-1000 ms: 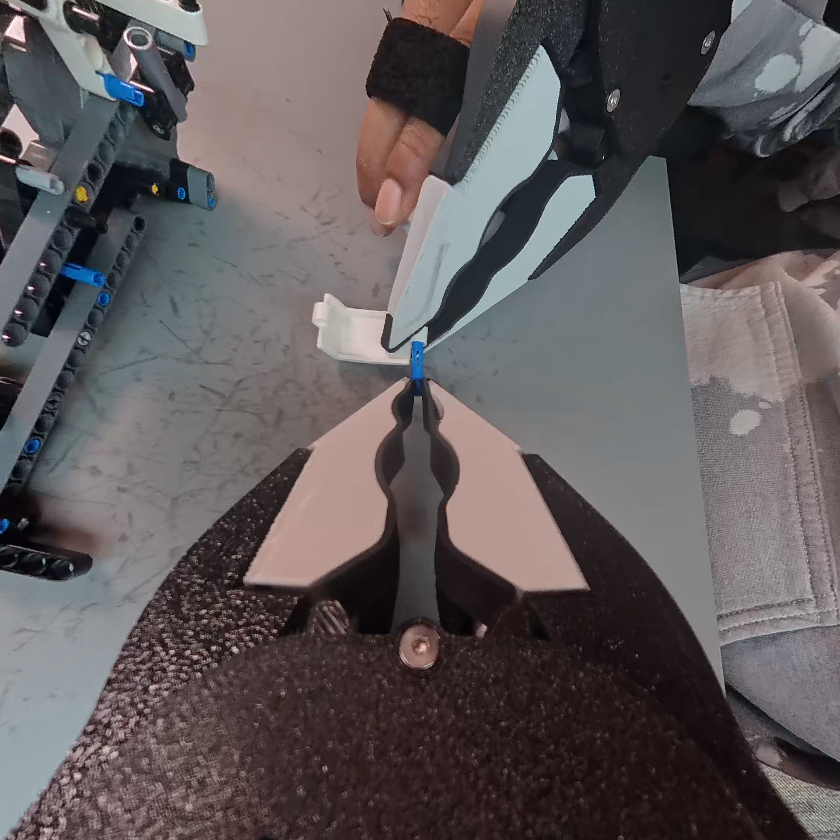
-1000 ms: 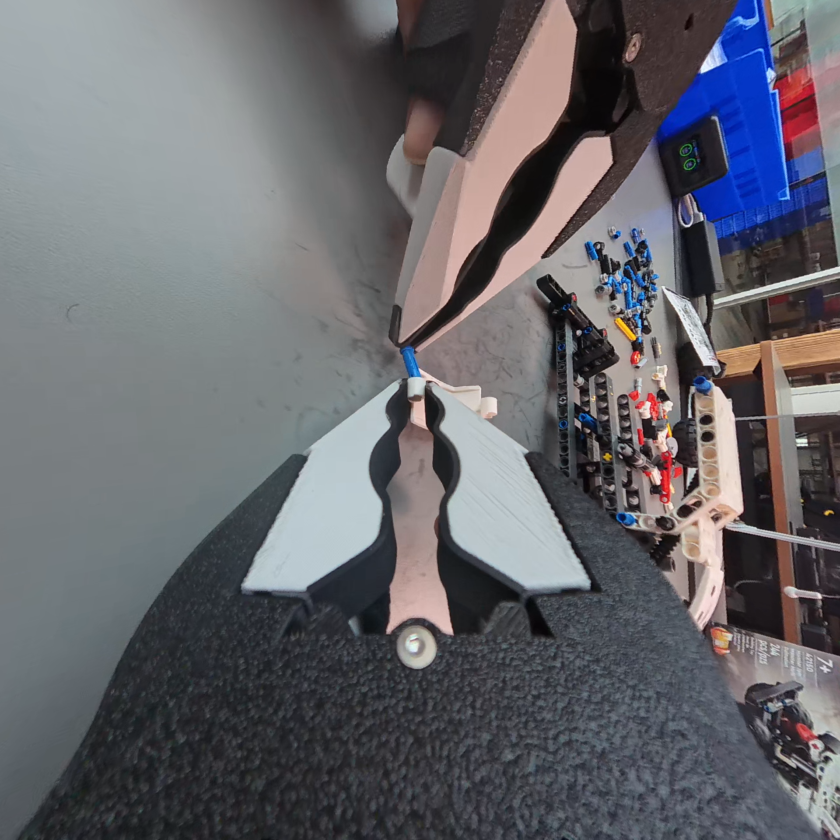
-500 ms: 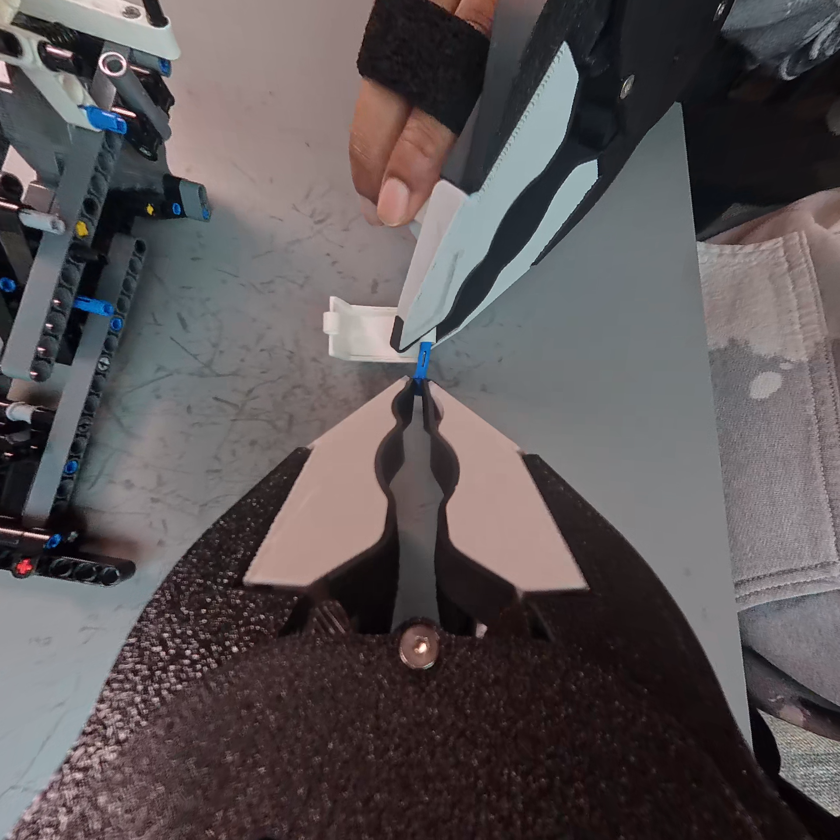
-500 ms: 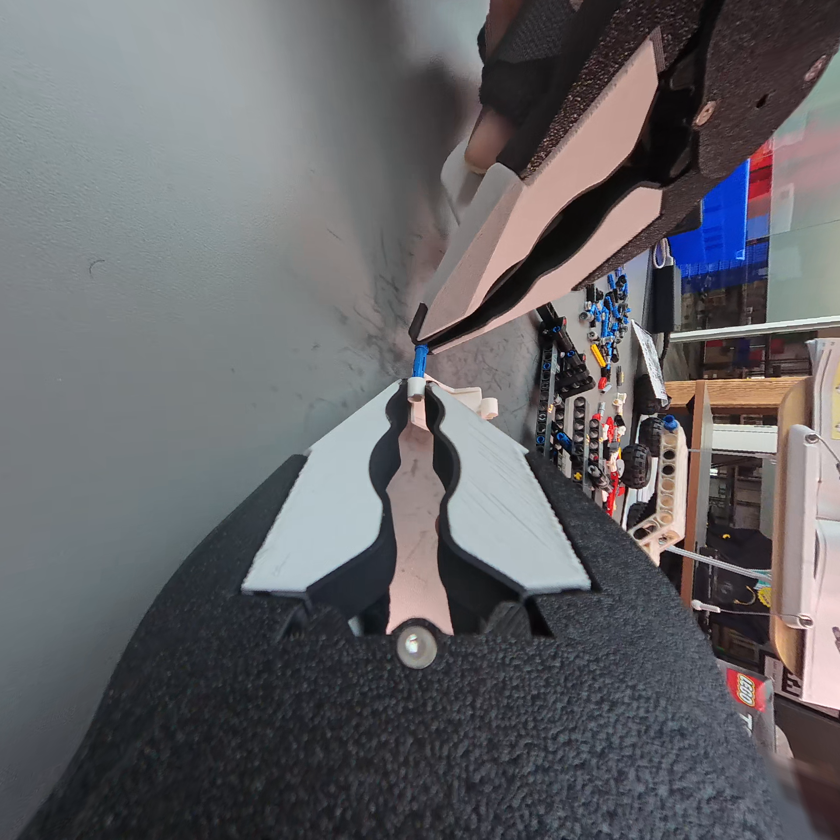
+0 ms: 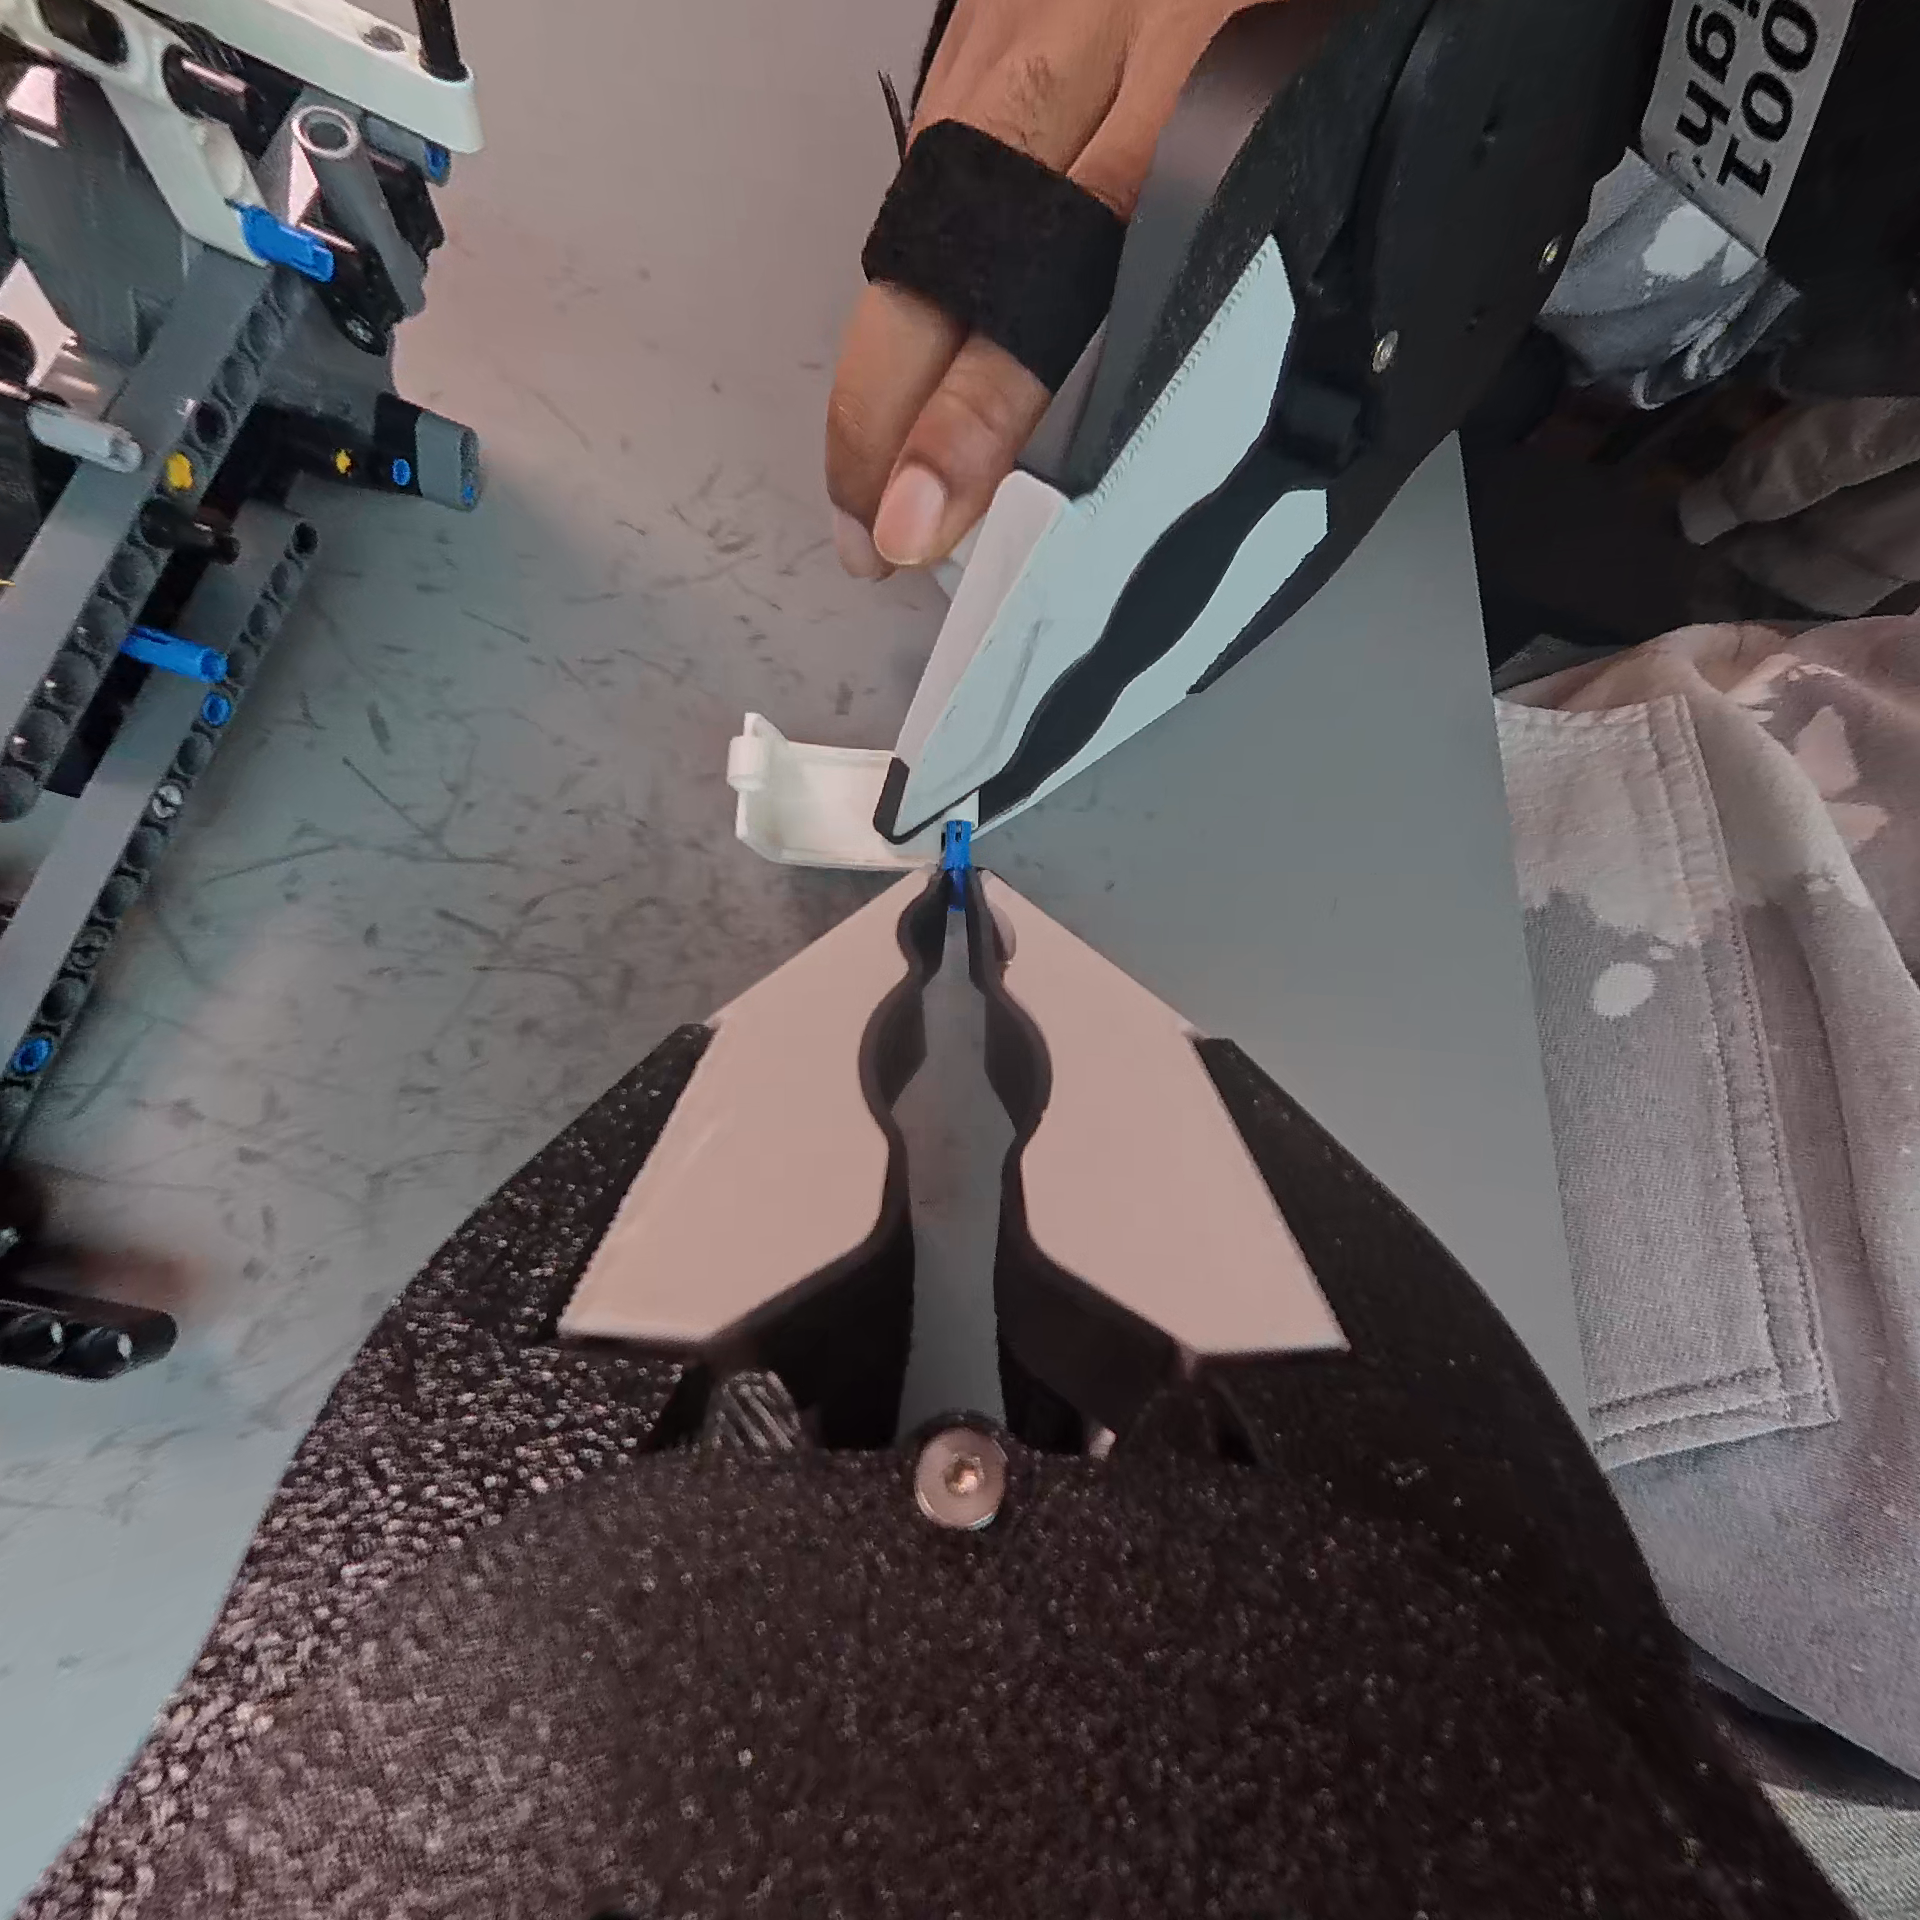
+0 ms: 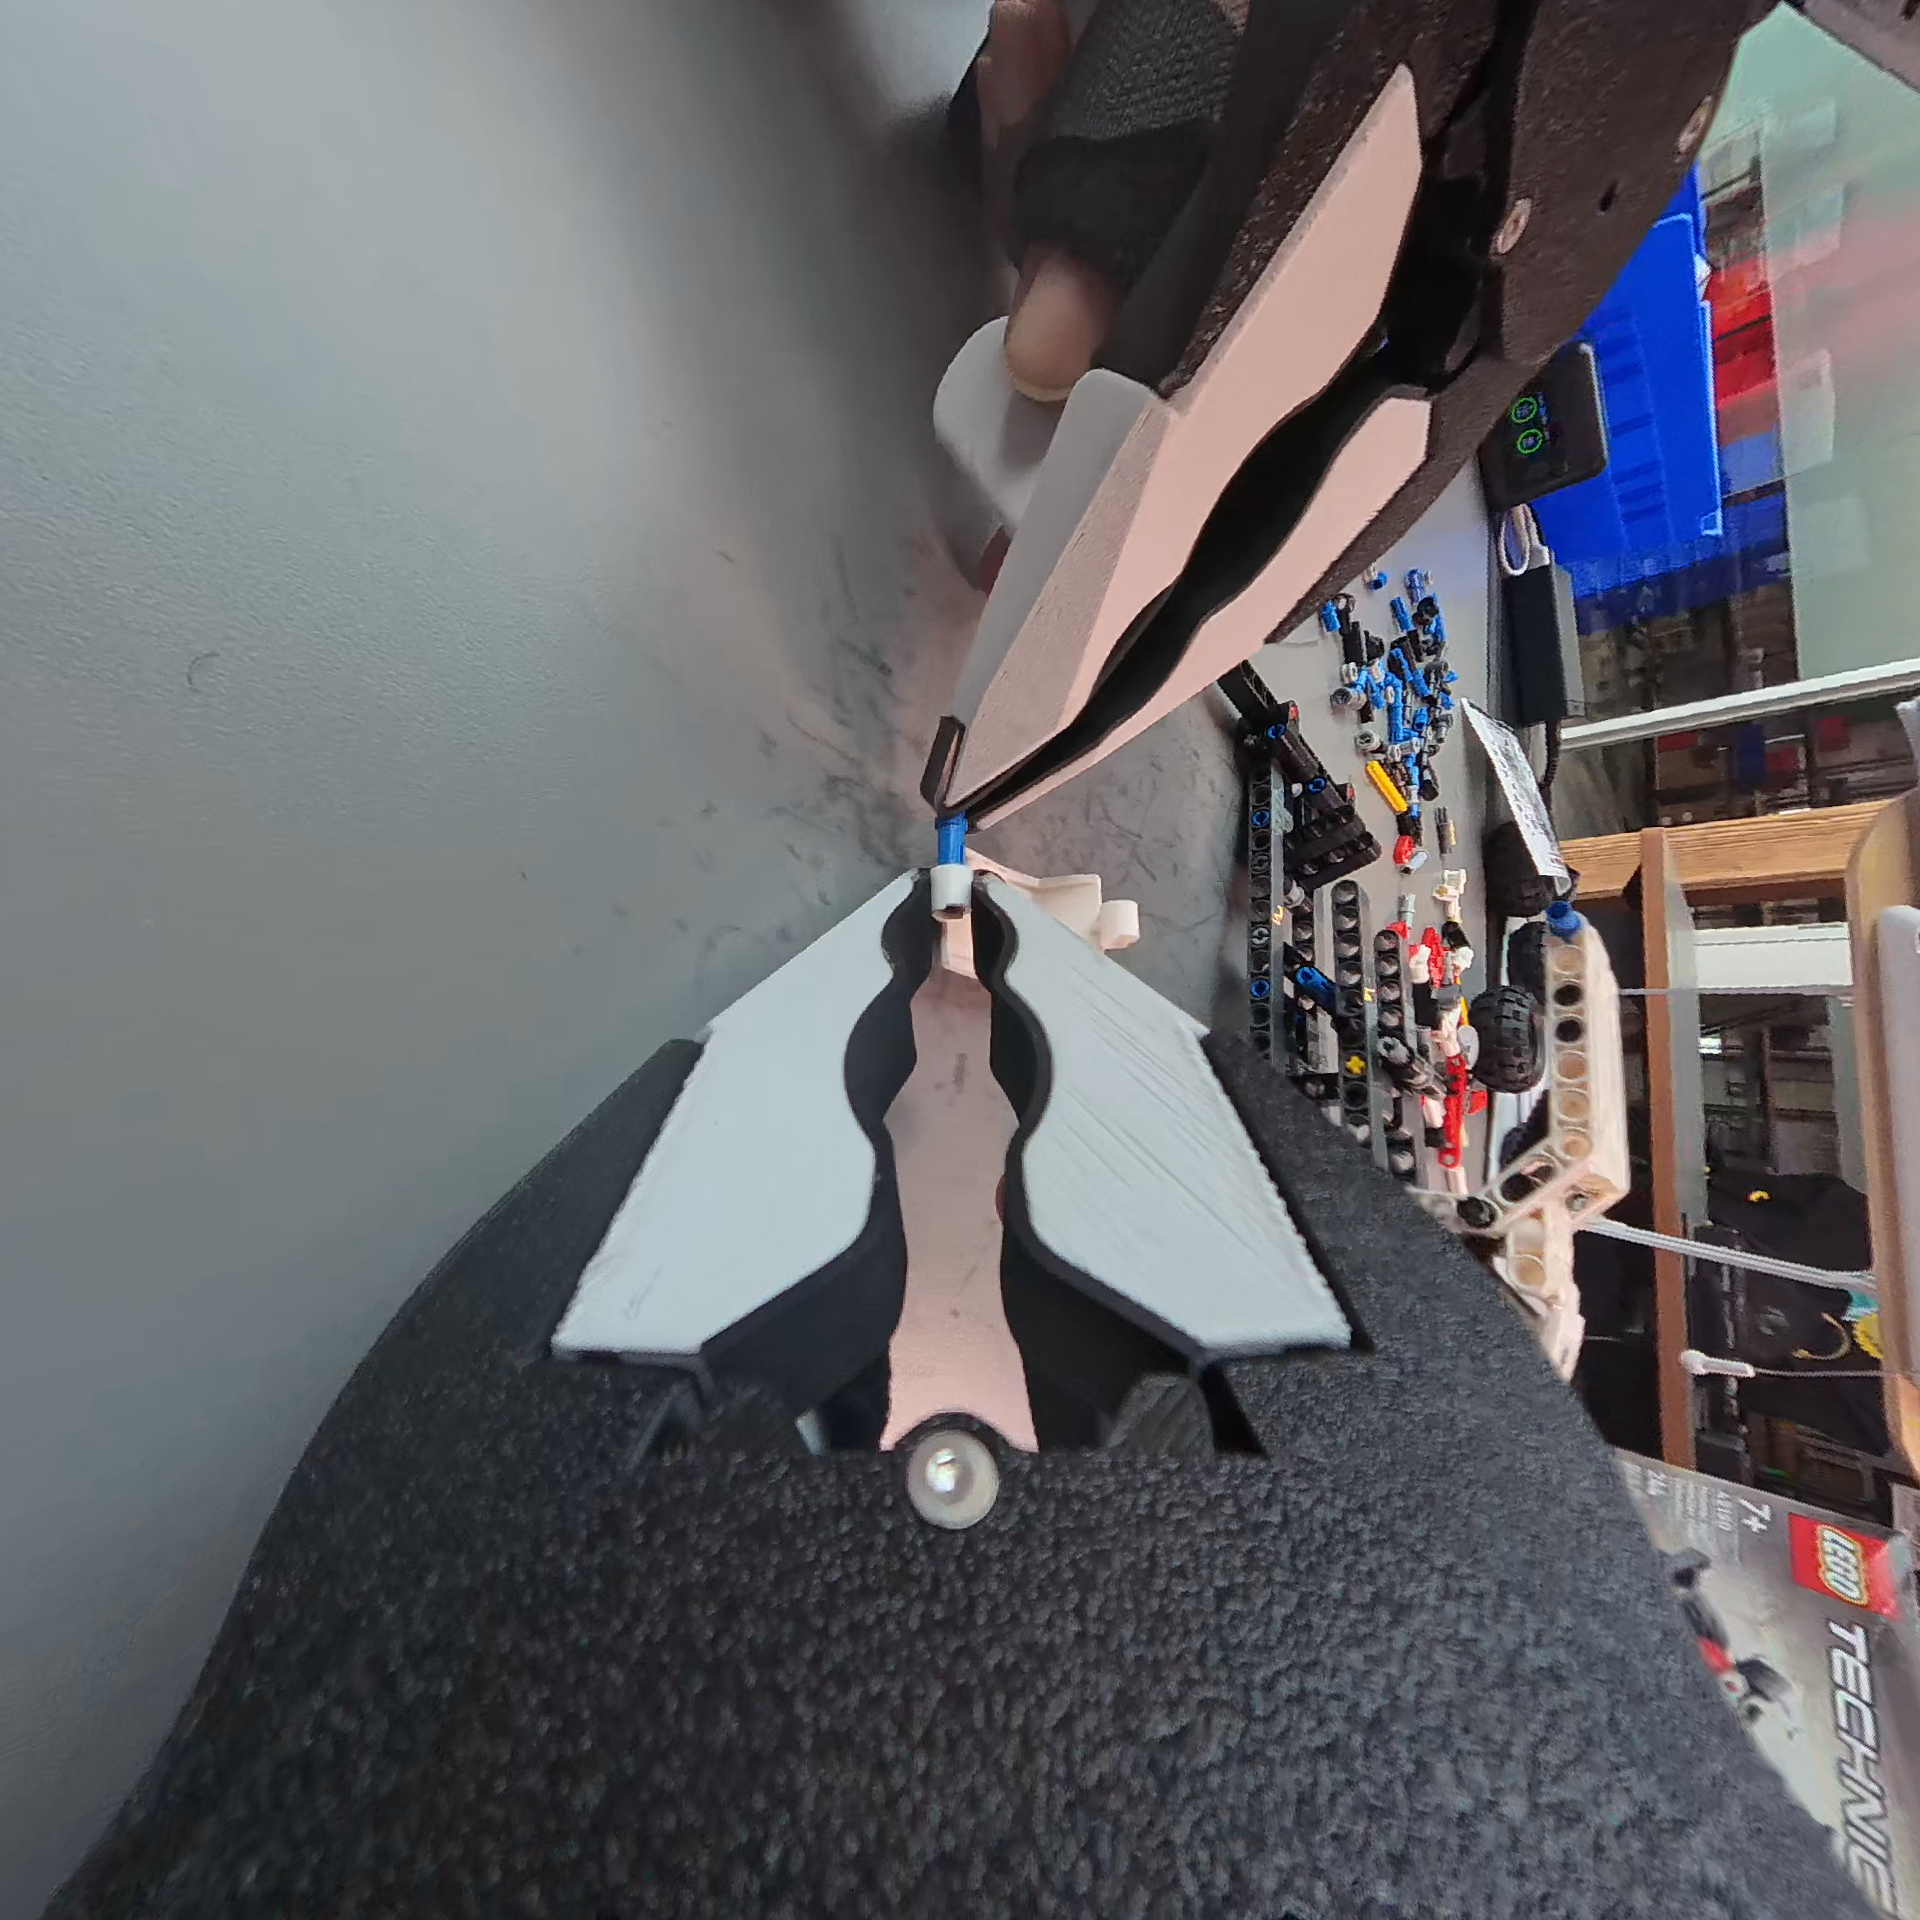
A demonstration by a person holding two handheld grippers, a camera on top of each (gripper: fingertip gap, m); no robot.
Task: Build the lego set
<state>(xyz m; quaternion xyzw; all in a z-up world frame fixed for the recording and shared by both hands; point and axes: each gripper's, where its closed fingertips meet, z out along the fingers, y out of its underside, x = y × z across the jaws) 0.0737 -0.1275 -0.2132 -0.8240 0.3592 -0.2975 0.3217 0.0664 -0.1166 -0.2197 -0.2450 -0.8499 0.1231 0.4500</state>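
My left gripper (image 5: 956, 896) is shut on a small blue pin (image 5: 957, 840). My right gripper (image 6: 951, 896) is shut on a white panel piece (image 6: 1075, 902) at its small white socket (image 6: 950, 891). The two grippers meet tip to tip above the table. The blue pin (image 6: 949, 840) sticks out of the left gripper's tips (image 6: 951, 812) and its free end sits at the white socket. In the left wrist view the white panel (image 5: 805, 800) hangs left of the right gripper's tips (image 5: 935, 823). A hand (image 5: 935, 416) holds the right gripper.
The part-built grey and black model (image 5: 156, 416) lies at the left on the scratched grey table (image 5: 468, 831). Loose parts (image 6: 1392, 675), tyres (image 6: 1507, 1039), a white beam frame (image 6: 1569, 1091) and the set's box (image 6: 1808, 1621) lie farther off. The table edge and a person's trousers (image 5: 1714, 1039) are at the right. Less than 4 cm separates the two grippers' tips.
Both grippers keep their hold and stay tip to tip. The pair has swung slightly over the table, so the background has shifted. The blue pin shows a little shorter at the socket.
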